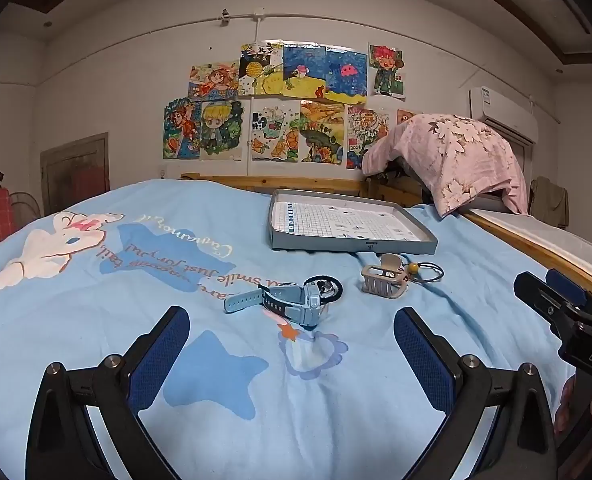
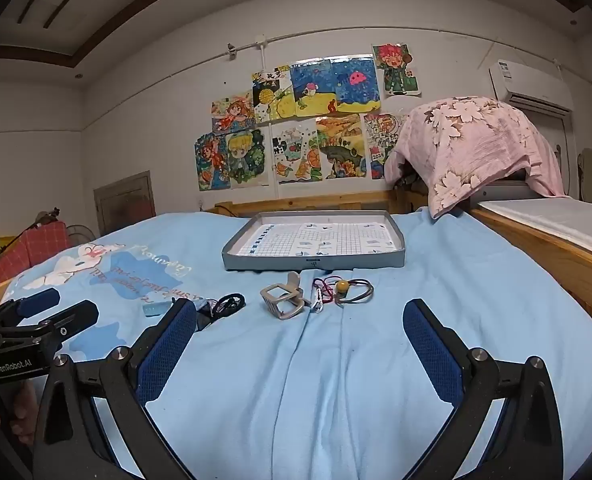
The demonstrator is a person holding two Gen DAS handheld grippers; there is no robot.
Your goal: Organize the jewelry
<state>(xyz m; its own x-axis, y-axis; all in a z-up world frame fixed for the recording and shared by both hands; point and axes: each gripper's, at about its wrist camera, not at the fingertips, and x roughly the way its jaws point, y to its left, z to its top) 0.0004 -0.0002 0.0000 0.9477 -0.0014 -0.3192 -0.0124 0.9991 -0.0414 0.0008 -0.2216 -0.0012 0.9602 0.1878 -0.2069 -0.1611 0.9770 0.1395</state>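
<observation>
A shallow grey tray (image 1: 352, 245) (image 2: 231, 258) lined with gridded paper lies on the blue bedspread. In front of it lie a light blue watch (image 1: 291, 304), a black ring-shaped piece (image 1: 334, 286) (image 2: 227, 304), a beige hair claw clip (image 1: 384, 278) (image 2: 283, 300) and a hair tie with a yellow bead (image 1: 414, 269) (image 2: 342, 287). My left gripper (image 1: 291, 344) hangs open just short of the watch, nothing between its fingers. My right gripper (image 2: 300, 338) is open too, short of the claw clip. A small white and red piece (image 2: 318, 300) lies beside the clip.
The bedspread (image 1: 215, 360) covers a wooden bed frame (image 2: 556, 256). A pink flowered cloth (image 1: 456, 156) drapes over something at the back right corner. Drawings are taped on the far wall. The right gripper's body (image 1: 568, 320) shows at the left view's right edge.
</observation>
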